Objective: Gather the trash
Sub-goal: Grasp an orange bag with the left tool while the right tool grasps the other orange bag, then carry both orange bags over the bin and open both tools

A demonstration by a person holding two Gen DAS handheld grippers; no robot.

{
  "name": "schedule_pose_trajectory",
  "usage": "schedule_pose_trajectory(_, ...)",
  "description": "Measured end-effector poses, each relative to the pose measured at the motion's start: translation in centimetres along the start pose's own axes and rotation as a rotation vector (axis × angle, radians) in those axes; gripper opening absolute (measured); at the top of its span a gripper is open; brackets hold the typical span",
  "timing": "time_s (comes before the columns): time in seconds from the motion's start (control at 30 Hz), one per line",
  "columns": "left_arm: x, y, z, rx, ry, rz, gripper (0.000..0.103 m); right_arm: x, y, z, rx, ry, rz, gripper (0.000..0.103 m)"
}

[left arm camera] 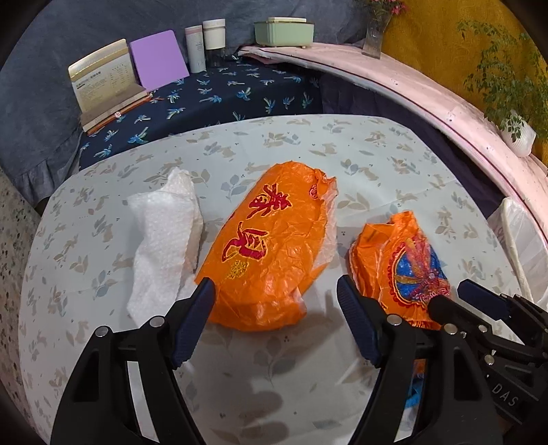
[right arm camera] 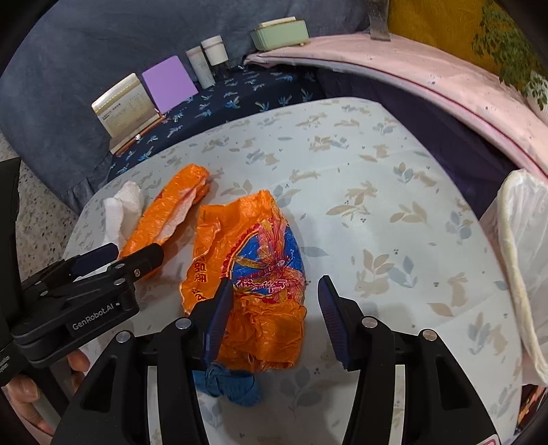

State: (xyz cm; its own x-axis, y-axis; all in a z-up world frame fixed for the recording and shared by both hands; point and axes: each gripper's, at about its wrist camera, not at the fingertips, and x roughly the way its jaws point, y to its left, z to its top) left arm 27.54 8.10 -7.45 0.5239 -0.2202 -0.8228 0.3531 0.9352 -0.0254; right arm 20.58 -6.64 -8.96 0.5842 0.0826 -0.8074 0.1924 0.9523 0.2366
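An orange plastic bag with red characters (left arm camera: 274,246) lies mid-table; it also shows in the right wrist view (right arm camera: 167,208). My left gripper (left arm camera: 275,297) is open, its fingers straddling the bag's near end just above the table. A second crumpled orange bag with a blue and red emblem (right arm camera: 253,274) lies to the right, also in the left wrist view (left arm camera: 400,260). My right gripper (right arm camera: 274,301) is open over it. White bubble wrap (left arm camera: 164,239) lies at the left. A blue crumpled scrap (right arm camera: 229,383) lies by the near edge.
The table has a rabbit-print cloth (left arm camera: 359,164). A white-lined bin (right arm camera: 524,274) stands at the right edge. Behind are a navy cloth surface with a calendar (left arm camera: 102,78), purple card (left arm camera: 159,63), jars (left arm camera: 205,44) and green box (left arm camera: 284,30). A pink ledge (left arm camera: 445,102) curves at right.
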Motion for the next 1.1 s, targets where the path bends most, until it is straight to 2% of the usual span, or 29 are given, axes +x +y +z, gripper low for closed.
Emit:
schedule_pose_trajectory(0.07,0.6,-0.1,0.1,0.004,0.006,-0.003,0.063,0.7,0.1,-0.2,0.003,0.012,0.003,0.050)
schedule_pose_trajectory(0.17,1.2,-0.2,0.3,0.004,0.015,-0.015,0.049,1.1,0.3,-0.4,-0.010,0.007,0.001,0.045)
schedule_pose_trajectory(0.2,1.3,-0.3,0.3,0.002,0.019,-0.022,0.046,1.2,0.5,-0.4,-0.018,0.007,0.005,0.040)
schedule_pose_trajectory(0.23,1.4,-0.4,0.4,0.002,0.021,-0.025,0.040,1.3,0.6,-0.4,-0.027,0.008,0.007,0.040)
schedule_pose_trajectory(0.4,1.2,-1.7,0.4,0.031,0.004,-0.035,0.026,1.2,1.2,-0.6,-0.063,-0.005,0.011,0.032)
schedule_pose_trajectory(0.47,0.9,-2.1,0.6,0.033,-0.004,-0.038,0.020,0.9,1.3,-0.6,-0.071,-0.016,0.015,0.024)
schedule_pose_trajectory(0.5,0.7,-2.3,0.6,0.033,-0.006,-0.043,0.017,0.5,1.3,-0.5,-0.077,-0.025,0.020,0.008)
schedule_pose_trajectory(0.77,-2.1,-3.5,1.5,0.023,-0.052,-0.075,0.016,-2.1,0.1,0.6,-0.052,-0.075,0.019,0.007)
schedule_pose_trajectory(0.93,-4.7,-4.9,2.3,0.022,-0.096,-0.111,0.016,-5.6,-1.3,1.7,-0.031,-0.153,0.011,0.007)
schedule_pose_trajectory(1.1,-7.7,-7.4,3.3,0.043,-0.157,-0.143,0.016,-10.0,-3.4,2.6,-0.014,-0.252,-0.035,0.007)
